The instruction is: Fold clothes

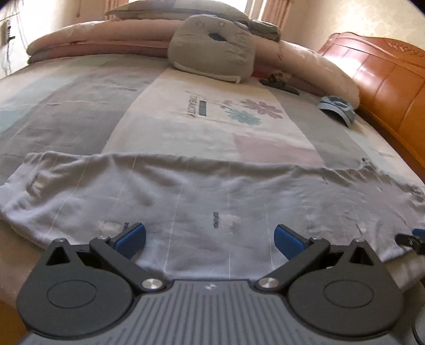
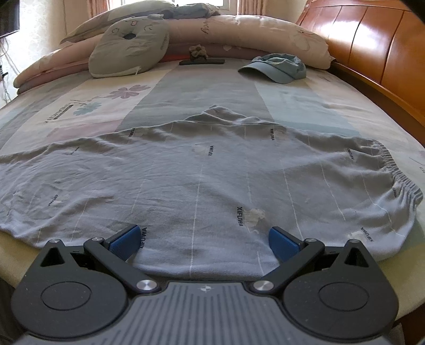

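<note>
Trousers (image 2: 202, 169) soft matt cloth, creased – headboard (image 2: 372, 39) glossy varnished wood – tool pads (image 1: 132, 237) smooth plastic.

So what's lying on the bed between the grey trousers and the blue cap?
Nothing: in the right wrist view only bare patterned sheet runs from the trousers up to the cap.

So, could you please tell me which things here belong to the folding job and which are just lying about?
Job: grey trousers, left gripper, right gripper, both open at the near edge.

Lying about: cap, cushion, quilt, pillow, dark clip.
</note>
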Motion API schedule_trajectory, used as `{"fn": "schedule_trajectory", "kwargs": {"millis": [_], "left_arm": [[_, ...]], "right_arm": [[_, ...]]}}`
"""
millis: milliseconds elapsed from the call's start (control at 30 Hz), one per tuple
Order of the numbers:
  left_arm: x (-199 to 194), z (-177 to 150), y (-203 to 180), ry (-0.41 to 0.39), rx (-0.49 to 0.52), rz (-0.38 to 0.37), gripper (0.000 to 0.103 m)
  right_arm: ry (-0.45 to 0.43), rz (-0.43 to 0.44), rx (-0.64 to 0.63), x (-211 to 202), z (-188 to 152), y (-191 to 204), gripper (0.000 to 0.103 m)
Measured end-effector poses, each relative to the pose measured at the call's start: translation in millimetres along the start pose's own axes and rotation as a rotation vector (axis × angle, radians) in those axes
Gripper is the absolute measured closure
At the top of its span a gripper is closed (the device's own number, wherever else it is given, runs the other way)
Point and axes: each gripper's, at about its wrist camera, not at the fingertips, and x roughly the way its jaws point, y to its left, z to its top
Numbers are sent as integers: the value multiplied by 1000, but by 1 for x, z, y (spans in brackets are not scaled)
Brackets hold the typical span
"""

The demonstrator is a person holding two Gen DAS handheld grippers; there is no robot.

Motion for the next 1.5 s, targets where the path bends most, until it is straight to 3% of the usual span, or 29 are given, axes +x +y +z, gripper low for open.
{"fn": "schedule_trajectory", "kwargs": {"millis": [133,233,400,533,733,900,1033,1200,1500], "left_arm": [[-16,10,10,-51,5,-14,1],[-15,11,20,-58,15,34,1],[-6,1,38,-2,-34,14,1],[-24,5,51,-9,-85,-12,1],[-63,6,87,-59,-165,40,1],[-87,4,134,-74,-329,29,1],[-99,2,156,-82,-399,35,1],[-104,2,164,-88,-424,16,1],[-101,-2,176,-93,-475,6,1]], "right_arm": [[60,-14,17,-5,12,6,0],[35,27,15,-15,22,19,0],[-6,100,-57,-24,42,55,0],[-53,198,-178,-27,60,98,0],[-122,354,-426,-29,76,181,0],[-136,455,-693,-24,65,258,0],[-116,519,-820,-14,53,313,0],[-150,534,-960,-11,39,361,0],[-249,431,-1215,-1,12,406,0]]}}
